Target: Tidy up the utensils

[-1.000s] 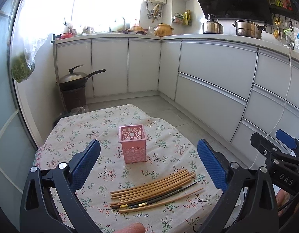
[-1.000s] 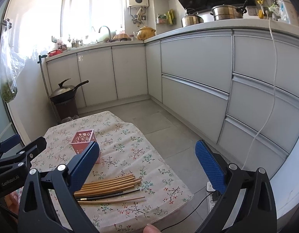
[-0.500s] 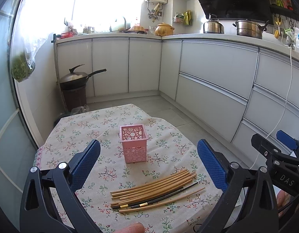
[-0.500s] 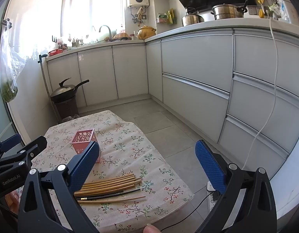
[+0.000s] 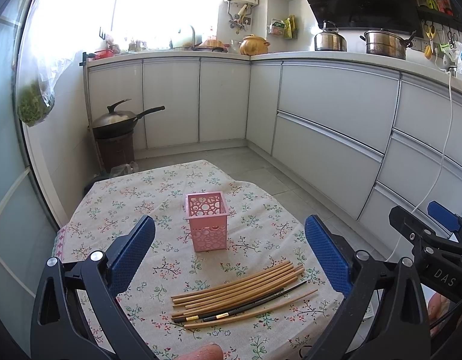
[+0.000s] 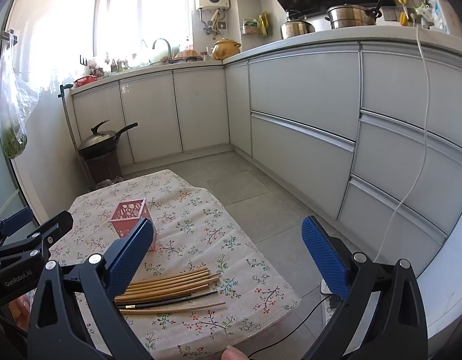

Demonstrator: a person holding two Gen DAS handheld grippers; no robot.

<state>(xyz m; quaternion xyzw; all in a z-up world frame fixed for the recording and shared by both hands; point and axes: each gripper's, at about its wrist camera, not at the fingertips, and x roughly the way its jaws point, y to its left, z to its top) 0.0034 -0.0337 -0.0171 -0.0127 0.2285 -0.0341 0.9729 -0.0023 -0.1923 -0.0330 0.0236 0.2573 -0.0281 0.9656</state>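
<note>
Left claw (image 5: 229,252) gaped wide, empty, raised above the chopsticks | Right claw (image 6: 226,253) likewise spread, empty, off the chopsticks' right end | Chopsticks (image 5: 240,295) lay bundled flat on the tablecloth (image 5: 117,210), on the near side of the basket | Basket (image 5: 207,220) stood upright, apart from the chopsticks, nothing seen inside.
</note>
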